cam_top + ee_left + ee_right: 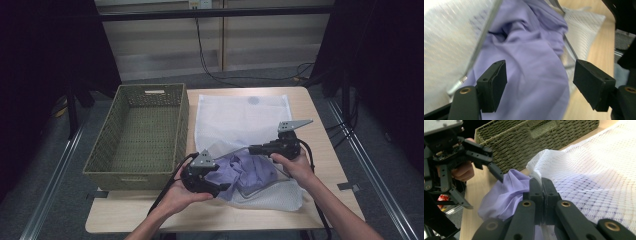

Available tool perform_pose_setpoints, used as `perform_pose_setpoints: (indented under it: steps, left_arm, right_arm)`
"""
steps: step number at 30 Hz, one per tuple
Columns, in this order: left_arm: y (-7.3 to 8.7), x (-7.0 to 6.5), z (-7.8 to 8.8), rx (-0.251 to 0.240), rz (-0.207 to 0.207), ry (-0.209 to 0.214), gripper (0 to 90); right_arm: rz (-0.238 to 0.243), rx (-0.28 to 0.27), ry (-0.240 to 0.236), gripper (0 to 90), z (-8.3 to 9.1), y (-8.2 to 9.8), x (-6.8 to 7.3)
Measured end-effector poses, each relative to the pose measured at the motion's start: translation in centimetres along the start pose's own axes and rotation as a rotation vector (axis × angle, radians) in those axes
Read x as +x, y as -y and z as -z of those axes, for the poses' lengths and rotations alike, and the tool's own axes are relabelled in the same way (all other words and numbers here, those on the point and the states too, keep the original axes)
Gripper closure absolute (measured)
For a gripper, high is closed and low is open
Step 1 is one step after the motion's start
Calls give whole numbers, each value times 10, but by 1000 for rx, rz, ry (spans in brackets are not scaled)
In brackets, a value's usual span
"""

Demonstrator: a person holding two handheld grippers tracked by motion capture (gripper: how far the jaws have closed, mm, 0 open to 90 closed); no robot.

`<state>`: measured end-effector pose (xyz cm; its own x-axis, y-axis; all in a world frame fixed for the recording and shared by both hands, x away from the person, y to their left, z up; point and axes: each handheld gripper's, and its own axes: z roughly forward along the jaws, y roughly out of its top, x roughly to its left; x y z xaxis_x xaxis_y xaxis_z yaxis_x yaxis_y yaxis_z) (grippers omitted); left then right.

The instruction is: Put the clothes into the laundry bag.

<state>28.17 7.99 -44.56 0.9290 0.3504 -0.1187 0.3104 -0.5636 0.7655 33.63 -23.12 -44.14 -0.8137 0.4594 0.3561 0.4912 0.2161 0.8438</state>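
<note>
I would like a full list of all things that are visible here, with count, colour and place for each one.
wicker basket: one, olive green, nothing inside it, on the left part of the table.
mesh laundry bag: one, white, lying flat right of the basket, its near edge lifted open.
purple garment: one, lilac, crumpled at the bag's open near edge, partly inside it.
table: one, light wood, under all of these.
cables: a few, black, on the floor beyond the table.
left gripper: one, black, jaws open, the garment showing between them, no pad pressing on it.
right gripper: one, black, shut on the mesh laundry bag's edge.
hands: two, each holding a gripper, at the near edge.
</note>
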Motion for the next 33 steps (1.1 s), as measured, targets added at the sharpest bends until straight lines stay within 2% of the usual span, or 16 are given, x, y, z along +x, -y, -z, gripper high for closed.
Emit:
perform_pose_setpoints:
  steps: [3, 5, 8, 9, 11, 14, 17, 19, 20, 21, 24, 26, 28, 30, 31, 33]
  left_arm:
    - [10, -4, 2, 15, -1, 4, 262]
    - [15, -4, 2, 45, -44, -16, 264]
    - [23, -4, -3, 67, -43, -6, 252]
    - [25, -4, -5, 88, -50, -18, 252]
    - [26, -3, -9, 110, -50, -20, 245]
    - [25, -6, -13, 97, -58, -21, 241]
    - [25, -7, -19, 119, -65, -27, 242]
    - [26, -5, -22, 154, -115, -25, 235]
    - [27, -6, -24, 136, -80, -42, 242]
    - [27, -3, -23, 147, -97, -36, 260]
    - [29, 2, -23, 121, -65, -26, 369]
    - [31, 4, -23, 130, -61, -21, 495]
    - [30, 6, -21, 162, -91, -12, 613]
    - [30, 5, -22, 159, -79, -10, 761]
    - [30, 7, -22, 172, -94, 0, 789]
    - [29, 6, -22, 165, -76, -5, 843]
  right_arm:
    - [1, 1, 1, 890, 0, 0, 0]
    - [3, 2, 1, 890, 0, 0, 0]
    - [10, 6, 2, 890, -1, 0, 1]
    - [12, 5, 1, 890, -1, -1, 2]
    - [13, 6, 1, 890, -1, -1, 3]
    - [16, 12, -1, 890, -2, 0, 2]
    - [11, 15, -2, 889, -2, 1, 2]
    - [17, 16, -3, 889, -3, 2, 2]
    - [18, 18, -3, 889, -3, 2, 2]
    - [17, 19, -3, 889, -4, 2, 2]
    - [17, 21, -3, 889, -4, 1, 2]
    - [18, 21, -3, 889, -4, 2, 2]
    - [14, 23, -3, 889, -5, 2, 2]
    - [19, 27, -5, 889, -5, 2, 2]
    - [19, 27, -6, 889, -6, 2, 3]
    - [18, 28, -5, 890, -6, 2, 3]
